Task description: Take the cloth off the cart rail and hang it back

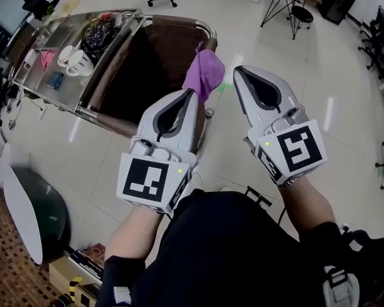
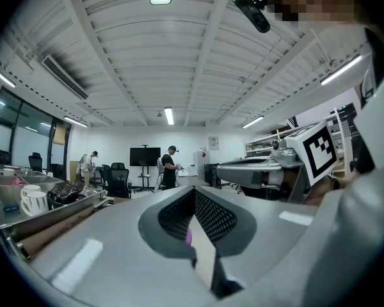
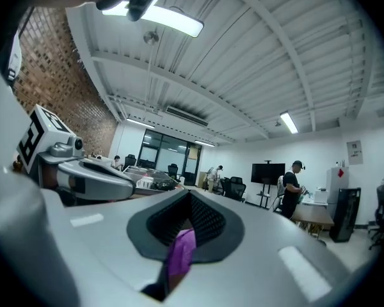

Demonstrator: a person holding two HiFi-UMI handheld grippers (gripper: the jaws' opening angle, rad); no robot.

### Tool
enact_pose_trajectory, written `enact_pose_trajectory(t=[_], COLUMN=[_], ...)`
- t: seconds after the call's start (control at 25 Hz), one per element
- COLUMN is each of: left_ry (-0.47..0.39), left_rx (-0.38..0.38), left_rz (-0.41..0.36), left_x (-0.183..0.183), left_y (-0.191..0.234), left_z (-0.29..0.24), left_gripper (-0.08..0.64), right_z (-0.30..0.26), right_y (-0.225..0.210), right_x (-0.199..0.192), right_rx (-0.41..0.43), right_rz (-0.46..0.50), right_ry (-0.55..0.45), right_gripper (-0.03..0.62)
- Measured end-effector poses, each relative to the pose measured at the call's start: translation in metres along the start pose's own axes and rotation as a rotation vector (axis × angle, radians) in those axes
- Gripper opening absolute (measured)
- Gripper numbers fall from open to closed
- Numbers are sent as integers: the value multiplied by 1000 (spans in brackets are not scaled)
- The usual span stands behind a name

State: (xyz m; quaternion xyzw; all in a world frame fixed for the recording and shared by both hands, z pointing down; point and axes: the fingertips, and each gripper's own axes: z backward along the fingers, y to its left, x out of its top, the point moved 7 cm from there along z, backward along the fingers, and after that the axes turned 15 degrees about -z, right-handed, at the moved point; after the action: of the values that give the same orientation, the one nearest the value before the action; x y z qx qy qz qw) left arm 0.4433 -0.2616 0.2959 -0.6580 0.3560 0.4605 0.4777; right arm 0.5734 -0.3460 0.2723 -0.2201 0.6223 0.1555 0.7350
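A person stands over a steel cart [image 1: 89, 110] in an open office, a handheld gripper in each hand. At upper centre of the frame a purple cloth [image 1: 205, 75] hangs draped over the corner of the cart rail [image 1: 210, 42], untouched. The left gripper [image 1: 189, 94] points at the cloth's lower edge from just below, its jaws together and empty. The right gripper [image 1: 238, 70], just to the right of the cloth, is likewise closed on nothing. The task appears to be at its start, the approach to the cloth. The next move likely calls for one gripper's jaws to part, then pinch a fold.
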Motion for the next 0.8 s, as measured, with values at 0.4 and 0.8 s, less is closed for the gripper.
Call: enact_pose_trajectory(t=[0.4, 0.8], left_ry=[-122, 18], left_rx=[132, 75], left_rz=[-61, -27], left_x=[12, -2], left_y=[-58, -88], left_z=[14, 47], left_gripper=[-5, -5], right_z=[64, 90], right_y=[16, 58], right_x=[-6, -16], right_rx=[99, 143], right_rz=[-10, 3], right_ry=[-2, -2], right_gripper=[0, 0])
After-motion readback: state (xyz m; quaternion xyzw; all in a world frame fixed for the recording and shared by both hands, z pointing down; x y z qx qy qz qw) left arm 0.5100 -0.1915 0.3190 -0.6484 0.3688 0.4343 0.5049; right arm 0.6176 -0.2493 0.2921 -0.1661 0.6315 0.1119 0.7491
